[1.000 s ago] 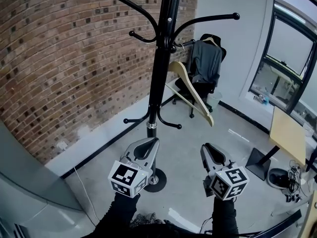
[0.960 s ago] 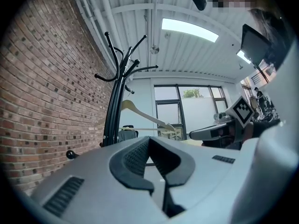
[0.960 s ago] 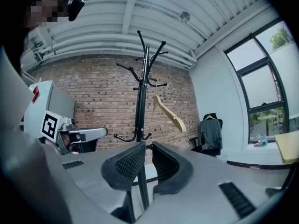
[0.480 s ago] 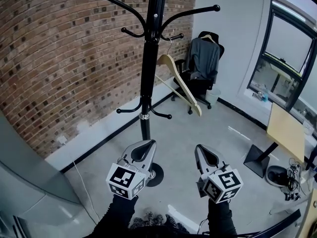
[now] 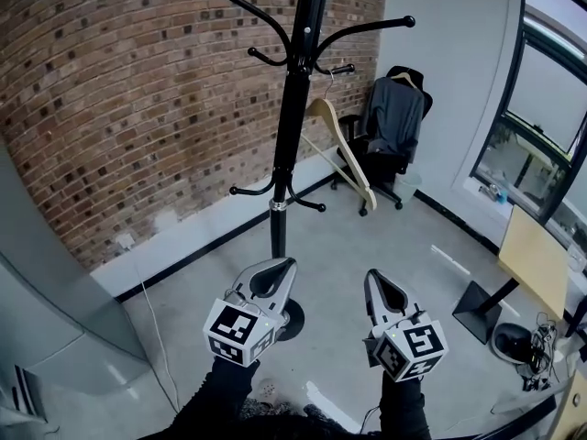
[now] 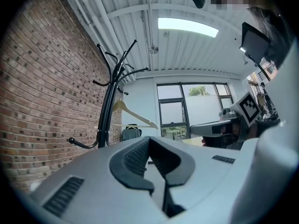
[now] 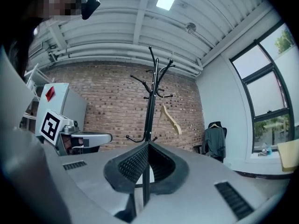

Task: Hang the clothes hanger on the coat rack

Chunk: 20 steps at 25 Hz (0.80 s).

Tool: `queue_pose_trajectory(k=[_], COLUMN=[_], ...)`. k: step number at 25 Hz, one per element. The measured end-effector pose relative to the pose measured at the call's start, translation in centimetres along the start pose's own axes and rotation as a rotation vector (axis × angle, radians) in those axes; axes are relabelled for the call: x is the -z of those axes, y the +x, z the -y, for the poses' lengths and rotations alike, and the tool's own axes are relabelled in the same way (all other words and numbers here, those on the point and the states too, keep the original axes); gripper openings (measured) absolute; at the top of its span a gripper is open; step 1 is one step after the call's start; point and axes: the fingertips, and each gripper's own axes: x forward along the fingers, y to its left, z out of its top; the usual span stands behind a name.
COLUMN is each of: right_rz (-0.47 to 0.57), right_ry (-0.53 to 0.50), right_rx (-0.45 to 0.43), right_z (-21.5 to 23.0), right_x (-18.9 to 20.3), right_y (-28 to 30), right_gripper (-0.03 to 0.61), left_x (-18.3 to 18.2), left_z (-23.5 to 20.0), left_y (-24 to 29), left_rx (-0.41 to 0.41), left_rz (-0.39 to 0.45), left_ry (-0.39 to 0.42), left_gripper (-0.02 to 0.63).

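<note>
The black coat rack (image 5: 292, 108) stands by the brick wall. A pale wooden hanger (image 5: 344, 149) hangs by its hook from a short arm on the rack's right side, tilted down to the right. Both grippers are low and near me, well short of the rack and apart from the hanger. My left gripper (image 5: 282, 266) is shut with nothing in it, and so is my right gripper (image 5: 374, 276). The left gripper view shows the rack (image 6: 110, 101) and hanger (image 6: 135, 115) beyond the shut gripper (image 6: 148, 141). The right gripper view shows rack (image 7: 150, 101), hanger (image 7: 170, 118) and shut gripper (image 7: 147, 146).
The rack's round base (image 5: 292, 321) sits on the concrete floor just past my left gripper. An office chair with a grey jacket (image 5: 393, 122) stands behind the rack. A wooden desk (image 5: 537, 250) is at right, a grey cabinet (image 5: 55, 337) at left.
The view has drawn back and swung a little, so the rack stands farther off. The hanger stays on its arm. Both grippers stay shut and low.
</note>
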Motion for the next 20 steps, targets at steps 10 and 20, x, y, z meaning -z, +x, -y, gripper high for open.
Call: queue_pose_trajectory(k=[10, 20], right_rz=[0.03, 0.02], right_ry=[-0.027, -0.041], right_rx=[-0.043, -0.056], right_z=[-1.8, -3.3], right_x=[-0.5, -0.6], right_y=[-0.7, -1.8], right_gripper=[0.009, 0.009], left_x=[0.1, 0.4], left_z=[-0.3, 0.4], left_y=[-2.9, -4.8], left_rx=[-0.084, -0.093], left_rz=[0.007, -0.006], left_ry=[0.0, -0.019], left_gripper=[0.008, 0.008])
